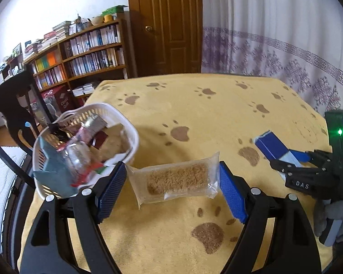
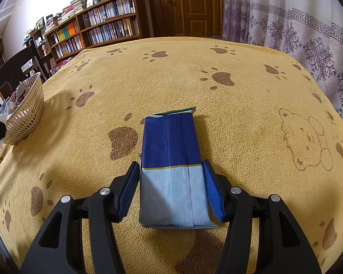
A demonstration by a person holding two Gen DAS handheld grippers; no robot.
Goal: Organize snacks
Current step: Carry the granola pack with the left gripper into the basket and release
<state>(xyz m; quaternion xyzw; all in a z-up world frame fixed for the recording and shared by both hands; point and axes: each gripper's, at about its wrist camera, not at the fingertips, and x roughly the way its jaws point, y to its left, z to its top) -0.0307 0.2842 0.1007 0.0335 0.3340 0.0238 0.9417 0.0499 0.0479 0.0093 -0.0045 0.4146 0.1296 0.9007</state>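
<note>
A clear packet holding a brown crumbly bar (image 1: 175,179) lies on the yellow paw-print cloth (image 1: 194,114). My left gripper (image 1: 171,165) is open around it, one blue pad on each side, neither pressing it. Just left stands a white slotted basket (image 1: 103,106) with several wrapped snacks. A dark blue and pale blue packet (image 2: 170,150) lies lengthwise between my right gripper's (image 2: 170,164) pads, which close against its sides. In the left wrist view the right gripper (image 1: 283,162) holds that blue packet (image 1: 272,147) at the table's right side. The basket (image 2: 27,114) sits far left.
A dark wooden chair (image 1: 11,107) stands beside the basket at the table's left edge. Bookshelves (image 1: 84,54), a wooden door (image 1: 169,22) and a patterned curtain (image 1: 274,45) lie beyond the far edge. A gloved hand (image 1: 331,214) grips the right tool.
</note>
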